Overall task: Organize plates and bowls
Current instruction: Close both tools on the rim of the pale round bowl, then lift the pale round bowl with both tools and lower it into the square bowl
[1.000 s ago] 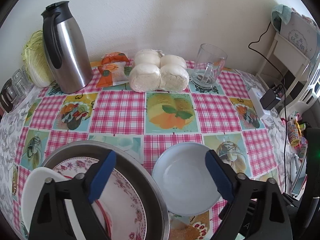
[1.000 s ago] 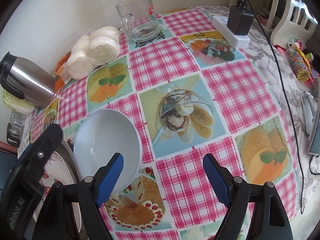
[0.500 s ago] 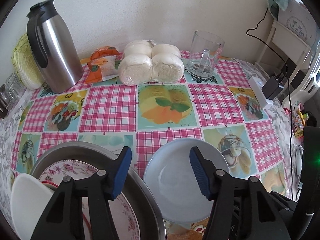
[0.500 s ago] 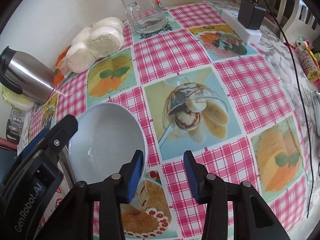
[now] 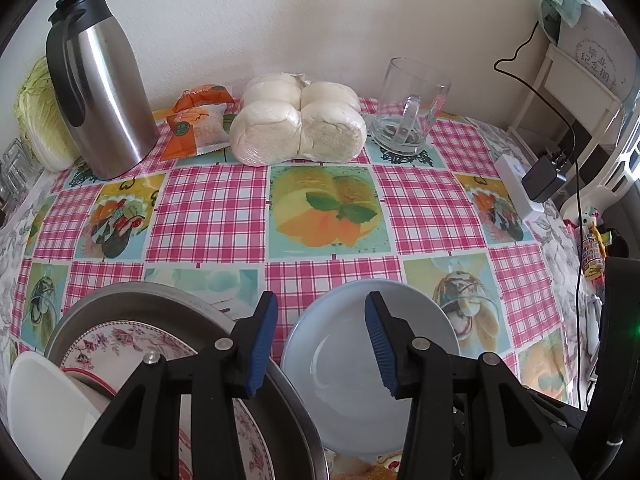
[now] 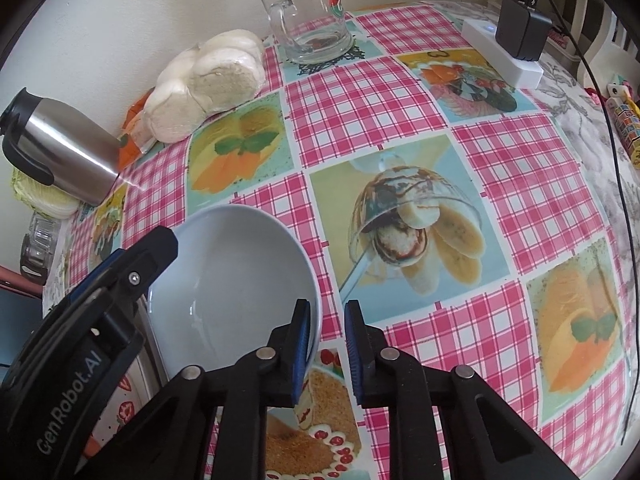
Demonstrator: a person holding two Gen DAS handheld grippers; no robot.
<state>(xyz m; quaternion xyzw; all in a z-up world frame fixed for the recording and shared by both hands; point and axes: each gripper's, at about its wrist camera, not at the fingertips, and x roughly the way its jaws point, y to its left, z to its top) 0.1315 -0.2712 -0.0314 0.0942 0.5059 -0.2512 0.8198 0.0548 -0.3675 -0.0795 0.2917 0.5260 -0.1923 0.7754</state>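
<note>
A pale blue bowl [image 5: 352, 356] sits on the checked tablecloth, also in the right wrist view [image 6: 236, 280]. Left of it a metal basin [image 5: 160, 300] holds a floral plate [image 5: 120, 344] and a white dish [image 5: 44, 412]. My left gripper [image 5: 322, 344] is partly closed, its jaws astride the gap between the basin and the bowl's left rim, holding nothing. My right gripper [image 6: 328, 344] has narrowed around the bowl's right rim, left pad inside the bowl, right pad outside, a gap still showing.
At the back stand a steel thermos [image 5: 100, 84], an orange packet [image 5: 196, 124], wrapped buns [image 5: 300, 128] and a glass mug [image 5: 408, 112]. A cabbage [image 5: 36, 116] lies far left. A power strip with charger [image 5: 528, 184] lies at the right edge.
Both grippers have been closing over the last second. The right one has moved left onto the bowl's right rim. The left one has narrowed above the bowl's left rim.
</note>
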